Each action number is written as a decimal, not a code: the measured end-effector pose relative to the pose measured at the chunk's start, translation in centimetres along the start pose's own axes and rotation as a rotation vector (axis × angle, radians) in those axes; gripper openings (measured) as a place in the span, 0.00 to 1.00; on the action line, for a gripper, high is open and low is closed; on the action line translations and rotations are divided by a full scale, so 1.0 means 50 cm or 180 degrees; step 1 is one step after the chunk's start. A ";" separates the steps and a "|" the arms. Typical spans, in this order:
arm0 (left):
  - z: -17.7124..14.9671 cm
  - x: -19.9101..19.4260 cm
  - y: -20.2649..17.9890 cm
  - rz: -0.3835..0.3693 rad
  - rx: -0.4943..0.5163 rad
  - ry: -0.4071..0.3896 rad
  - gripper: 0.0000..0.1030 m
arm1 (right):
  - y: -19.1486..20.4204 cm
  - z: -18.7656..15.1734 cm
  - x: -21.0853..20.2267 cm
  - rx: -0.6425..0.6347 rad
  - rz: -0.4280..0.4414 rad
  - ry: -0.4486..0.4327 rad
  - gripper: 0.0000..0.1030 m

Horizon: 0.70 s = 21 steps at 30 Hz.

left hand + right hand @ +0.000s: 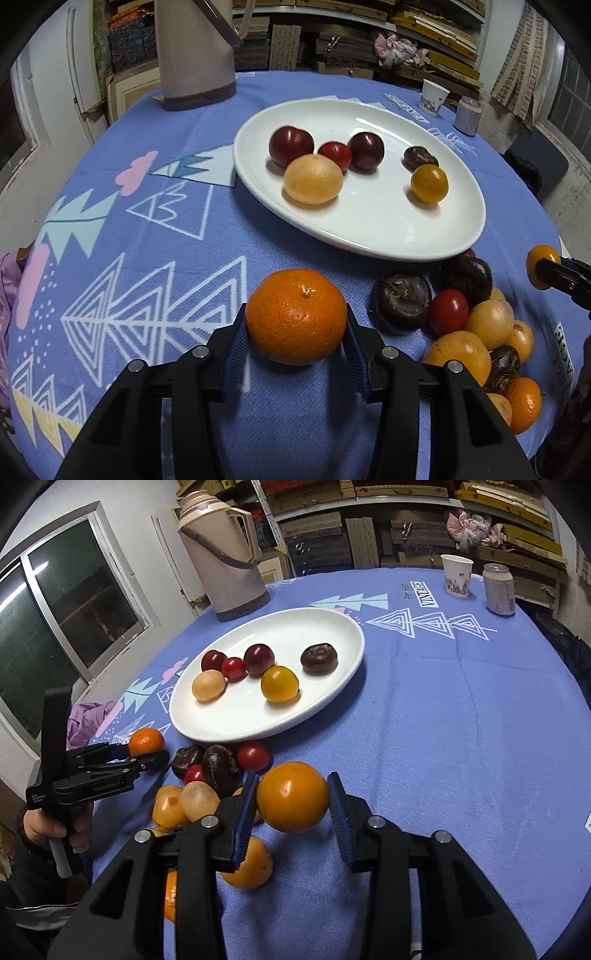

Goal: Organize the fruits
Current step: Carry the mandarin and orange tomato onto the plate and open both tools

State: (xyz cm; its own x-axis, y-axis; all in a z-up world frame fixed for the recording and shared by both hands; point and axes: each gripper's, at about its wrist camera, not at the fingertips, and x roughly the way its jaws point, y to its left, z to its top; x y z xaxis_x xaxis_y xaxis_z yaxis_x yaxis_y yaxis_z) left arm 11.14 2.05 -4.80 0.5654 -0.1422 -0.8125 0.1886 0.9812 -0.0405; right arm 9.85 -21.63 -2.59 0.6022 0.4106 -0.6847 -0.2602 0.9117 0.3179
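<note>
My left gripper is shut on a dimpled tangerine just above the blue tablecloth; the right wrist view shows this gripper from the side. My right gripper is shut on a smooth orange fruit, lifted over a pile of loose fruit. That pile holds dark brown, red, yellow and orange pieces. A white oval plate beyond it carries several fruits: dark red plums, a small red one, two yellowish ones and a dark brown one.
A beige thermos jug stands behind the plate. A paper cup and a can stand at the far right of the table. Purple cloth lies at the left edge. A hand grips the left tool.
</note>
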 end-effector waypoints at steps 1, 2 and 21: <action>0.000 -0.009 0.000 0.0012 -0.0004 -0.0029 0.46 | 0.000 0.001 -0.001 -0.0006 0.0004 -0.0004 0.36; 0.000 -0.019 0.001 0.0016 -0.0018 -0.0063 0.46 | 0.002 0.001 0.000 -0.0015 0.0011 -0.0007 0.36; 0.101 -0.084 -0.032 0.0035 0.0195 -0.0420 0.46 | 0.050 0.118 -0.005 -0.0346 0.0101 -0.0237 0.36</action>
State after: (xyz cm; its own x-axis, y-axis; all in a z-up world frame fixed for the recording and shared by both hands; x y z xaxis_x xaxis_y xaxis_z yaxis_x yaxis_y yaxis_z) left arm 12.52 0.41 1.62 0.6676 -0.1514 -0.7290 0.2282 0.9736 0.0068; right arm 13.52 -19.54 2.25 0.6456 0.4409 -0.6235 -0.3579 0.8960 0.2630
